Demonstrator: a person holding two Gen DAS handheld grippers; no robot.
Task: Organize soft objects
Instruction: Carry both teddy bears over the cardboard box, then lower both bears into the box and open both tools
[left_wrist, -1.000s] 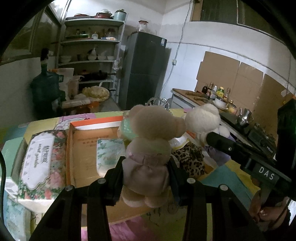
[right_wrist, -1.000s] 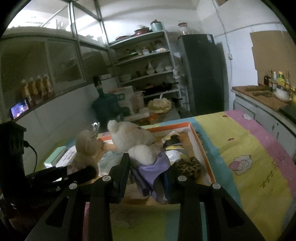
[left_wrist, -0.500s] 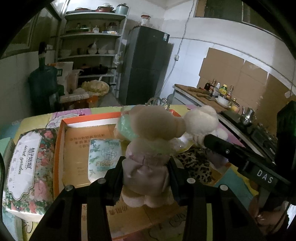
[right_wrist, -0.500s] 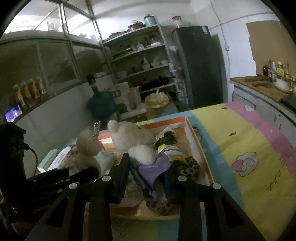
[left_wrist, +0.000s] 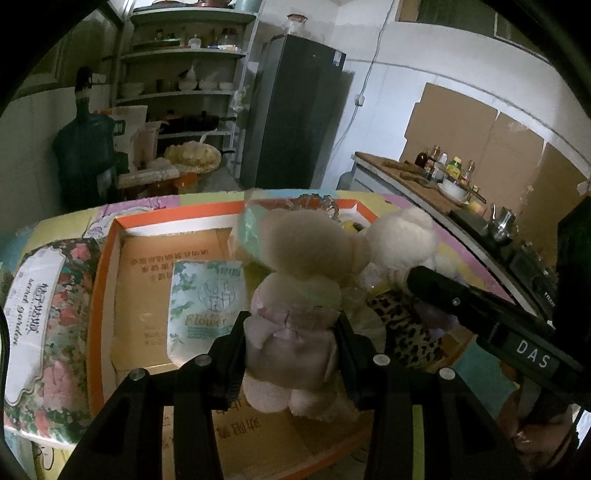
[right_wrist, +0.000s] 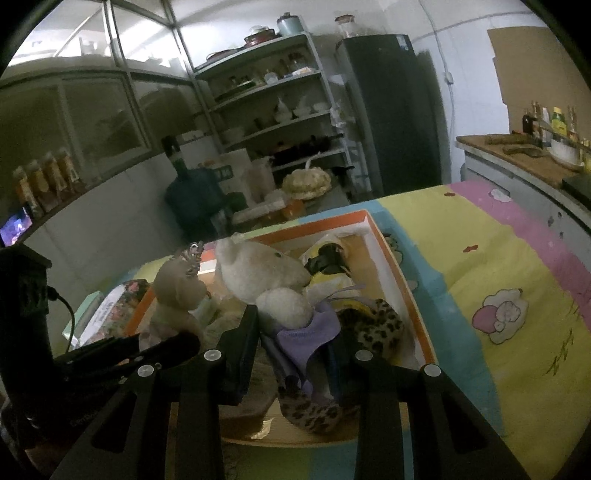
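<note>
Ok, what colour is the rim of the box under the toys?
Orange, with a white inner edge; the box rim shows best in the right wrist view.

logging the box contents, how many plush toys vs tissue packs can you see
plush toys: 2, beige bear in left tongs, white bear in right tongs
tissue packs: 2, Flower pack, floral pack
total: 4

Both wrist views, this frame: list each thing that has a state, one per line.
Left gripper: shut on beige bear.
Beige bear: upright, held over the orange box.
Right gripper: shut on white bear.
White bear: held by its purple dress, over the box.
Orange box: open, holding toys.
Flower tissue pack: flat in the box.
Floral tissue pack: outside the box.
</note>
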